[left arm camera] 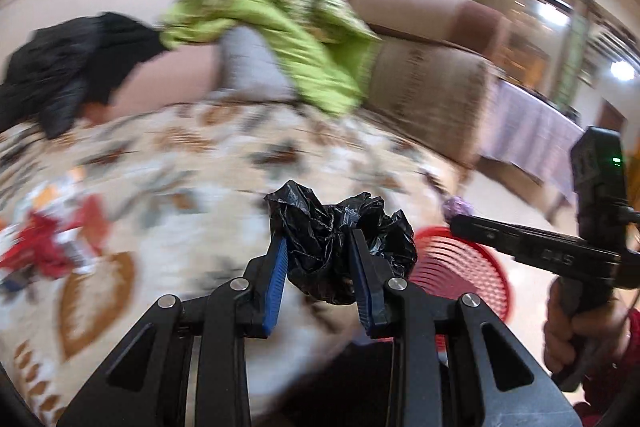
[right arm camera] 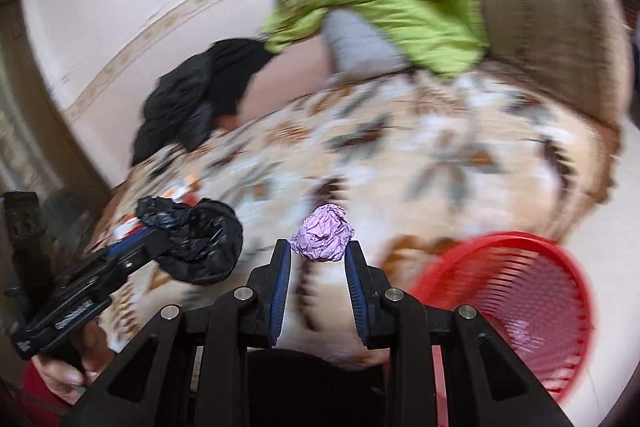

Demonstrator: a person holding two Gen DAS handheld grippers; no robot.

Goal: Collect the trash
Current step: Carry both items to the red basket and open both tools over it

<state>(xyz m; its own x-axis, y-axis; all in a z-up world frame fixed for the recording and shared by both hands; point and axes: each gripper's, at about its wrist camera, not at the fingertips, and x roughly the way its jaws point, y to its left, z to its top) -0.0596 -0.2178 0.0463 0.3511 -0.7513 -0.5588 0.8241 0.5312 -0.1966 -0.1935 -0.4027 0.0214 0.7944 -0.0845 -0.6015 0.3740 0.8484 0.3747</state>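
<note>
Between left gripper point(left arm camera: 320, 247) pads: crumpled black plastic bag point(left arm camera: 340, 243), pinched, glossy, wadded. Between right gripper point(right arm camera: 318, 257) fingertips: purple paper ball point(right arm camera: 323, 234), clamped, creased. Both above patterned bedspread point(right arm camera: 400, 155). Red slatted basket point(right arm camera: 520, 291) just right of right gripper, on floor.

So the sofa point(right arm camera: 560, 39) seat is covered with a cream leaf-print blanket point(right arm camera: 400, 155). A crumpled green cloth point(right arm camera: 384, 7) is draped over the backrest and a grey cushion point(right arm camera: 356, 43), with a black jacket point(right arm camera: 192, 99) heaped to the left of it. A blurry pile of red and white wrappers point(left arm camera: 52, 243) sits on the blanket's left end. A red slatted basket point(right arm camera: 532, 291) stands on the pale floor point(left arm camera: 508, 187) by the sofa's front.
</note>
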